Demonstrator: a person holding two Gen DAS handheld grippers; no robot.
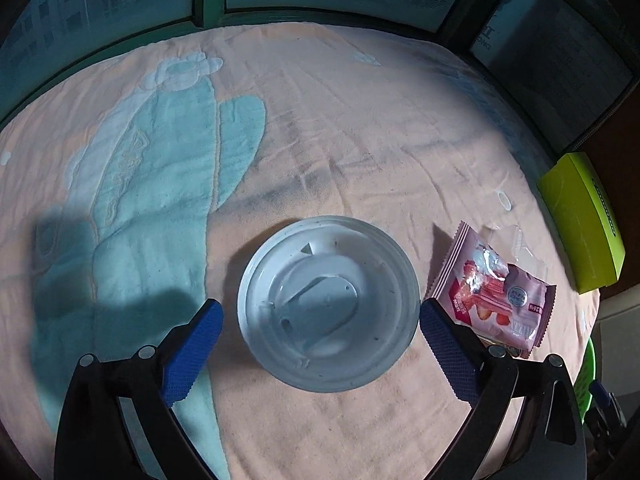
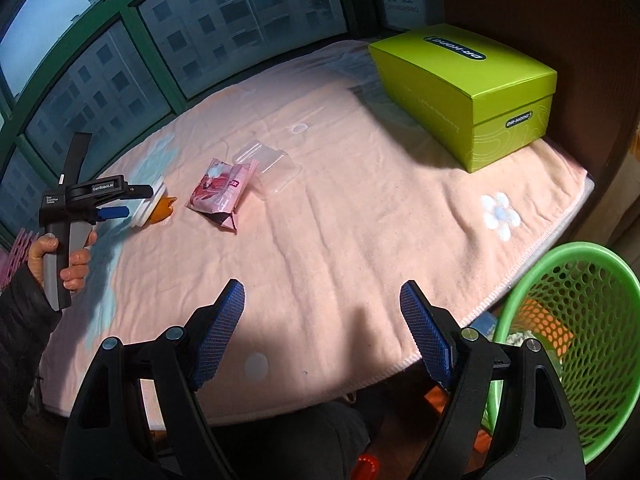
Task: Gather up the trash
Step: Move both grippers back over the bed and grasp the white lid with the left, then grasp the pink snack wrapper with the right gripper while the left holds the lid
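Note:
A cup with a round white lid (image 1: 328,304) stands on the pink towel (image 1: 360,140); in the right wrist view its lid (image 2: 149,206) sits on an orange body. My left gripper (image 1: 320,307) is open wide, one blue pad on each side of the lid and neither pressing on it. From the right wrist view the left gripper (image 2: 138,201) is at the cup's side. A pink snack wrapper (image 1: 492,292) (image 2: 220,192) lies to the right, with a clear plastic tray (image 2: 268,168) behind it. My right gripper (image 2: 322,332) is open and empty over the towel's near edge.
A lime-green box (image 2: 468,92) (image 1: 580,220) sits at the towel's far right. A green mesh basket (image 2: 568,264) with some trash inside stands below the right edge. Windows with green frames (image 2: 160,60) run behind. A hand (image 2: 60,256) in a dark sleeve holds the left gripper.

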